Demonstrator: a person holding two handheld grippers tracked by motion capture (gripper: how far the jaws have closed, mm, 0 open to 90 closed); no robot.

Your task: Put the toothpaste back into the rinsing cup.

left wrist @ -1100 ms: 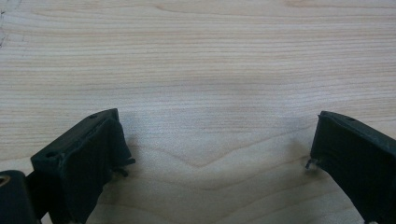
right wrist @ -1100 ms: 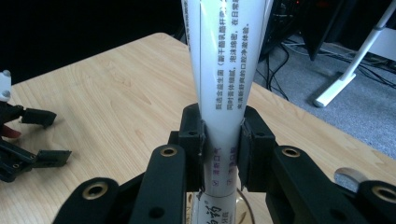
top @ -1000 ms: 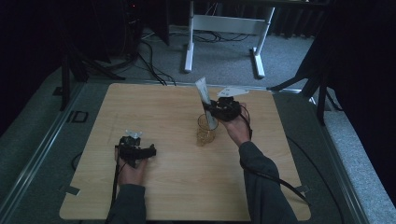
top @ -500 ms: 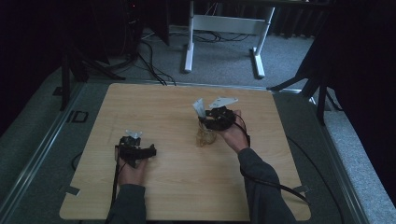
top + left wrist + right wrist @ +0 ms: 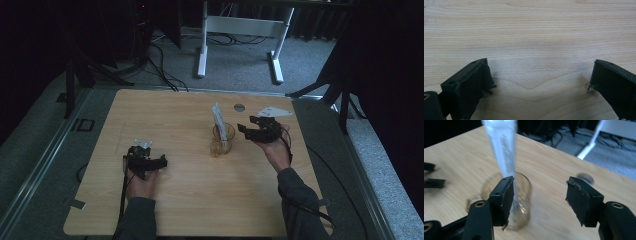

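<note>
Just left of my right gripper [image 5: 245, 131], close but no longer touching it, stands the glass cup [image 5: 222, 140] with the white packet [image 5: 218, 119] standing in it. My right gripper's jaws have just been opening and now stand as wide as they go, with nothing between them; in the right gripper view the packet [image 5: 503, 150] rises behind my left-hand jaw, not between the pads, and the cup [image 5: 520, 202] sits beyond that same jaw. So I judge the main step done: the packet has gone into the cup and I have let go of it. It leans a little, its lower end down inside the glass and its upper part sticking well out above the rim. The frames are too blurred for me to tell whether anything else is in the cup.

Beyond my right gripper, farther up the table [image 5: 165, 210], lies a small round dark disc [image 5: 239, 107], perhaps a lid or coin; I cannot tell which.

My left gripper [image 5: 160, 162] rests well away from the cup, near my side of the table, its jaws spread wide and empty, with bare wood [image 5: 531, 37] ahead of them in the left gripper view.

What is left, as I judge it, is little: draw my right hand clear without knocking the cup, since the tall packet makes it easy to tip, and perhaps deal with the disc if it belongs to the cup.
</note>
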